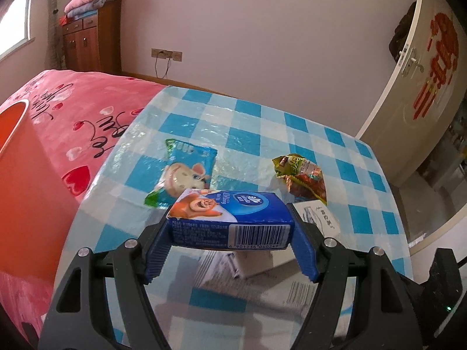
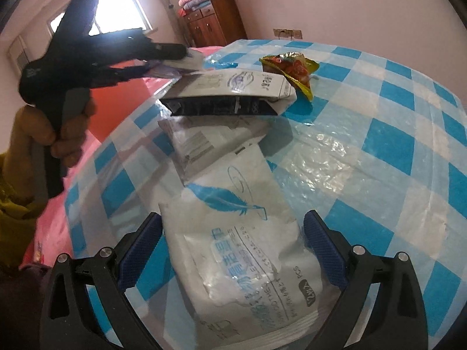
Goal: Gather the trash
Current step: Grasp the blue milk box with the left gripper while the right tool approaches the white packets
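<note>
My left gripper [image 1: 230, 227] is shut on a blue tissue pack [image 1: 230, 218] with a cartoon bear, held above the checked table [image 1: 262, 128]. Beyond it lie a blue-green snack wrapper [image 1: 184, 172] and a crumpled yellow-red wrapper [image 1: 303, 178]. My right gripper [image 2: 233, 239] is open, its blue fingers on either side of a white plastic bag with a blue feather print [image 2: 233, 233] lying on the table. A white carton [image 2: 230, 90] stands past the bag, with the crumpled wrapper [image 2: 289, 67] behind it. The left gripper [image 2: 96, 55] shows at the upper left there.
An orange bin [image 1: 26, 180] stands left of the table, against a pink bed [image 1: 73, 108]. A wooden cabinet [image 1: 90, 40] stands by the back wall. A white door [image 1: 423, 67] is at the right. White papers [image 1: 262, 280] lie under the left gripper.
</note>
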Available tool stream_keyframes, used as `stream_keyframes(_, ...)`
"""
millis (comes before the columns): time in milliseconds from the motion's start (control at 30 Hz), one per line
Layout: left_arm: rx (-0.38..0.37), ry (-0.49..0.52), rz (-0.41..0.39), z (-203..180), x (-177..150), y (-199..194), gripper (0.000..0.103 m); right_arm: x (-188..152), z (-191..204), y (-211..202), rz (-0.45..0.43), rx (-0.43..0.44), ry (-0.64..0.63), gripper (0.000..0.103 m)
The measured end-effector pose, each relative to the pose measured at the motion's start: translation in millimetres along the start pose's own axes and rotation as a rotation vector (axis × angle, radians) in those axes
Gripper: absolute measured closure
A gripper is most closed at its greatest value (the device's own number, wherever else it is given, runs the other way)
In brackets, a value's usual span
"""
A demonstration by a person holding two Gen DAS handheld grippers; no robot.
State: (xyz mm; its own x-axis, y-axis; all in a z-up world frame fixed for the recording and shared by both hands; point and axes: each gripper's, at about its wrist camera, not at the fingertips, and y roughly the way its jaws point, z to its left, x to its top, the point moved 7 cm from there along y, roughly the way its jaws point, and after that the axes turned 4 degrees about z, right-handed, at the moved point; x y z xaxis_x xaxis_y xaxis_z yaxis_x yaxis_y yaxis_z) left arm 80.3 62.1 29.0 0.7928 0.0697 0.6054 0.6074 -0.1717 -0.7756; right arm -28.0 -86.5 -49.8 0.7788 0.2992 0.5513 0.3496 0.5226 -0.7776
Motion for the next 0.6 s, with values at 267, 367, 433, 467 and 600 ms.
stream_keyframes(267, -0.006, -0.019, -0.008, 13, -19, -18, 0.03, -2, 2, 0, 0.013, 0.002, -0.015, 0.007)
stream_keyframes(367, -0.007, -0.022, -0.011, 17, -26, -23, 0.03, -3, 7, 0, 0.018, 0.002, -0.023, 0.007)
stream_keyframes(433, -0.01, -0.023, -0.009, 18, -32, -26, 0.03, -2, 8, 2, 0.019, -0.007, -0.03, 0.007)
stream_keyframes(467, -0.012, -0.024, -0.007, 20, -34, -27, 0.03, -2, 9, 2, 0.019, -0.013, -0.03, 0.007)
stream_keyframes(600, -0.016, -0.011, -0.002, 20, -46, -29, 0.03, -1, 10, 3, 0.013, -0.028, -0.021, 0.007)
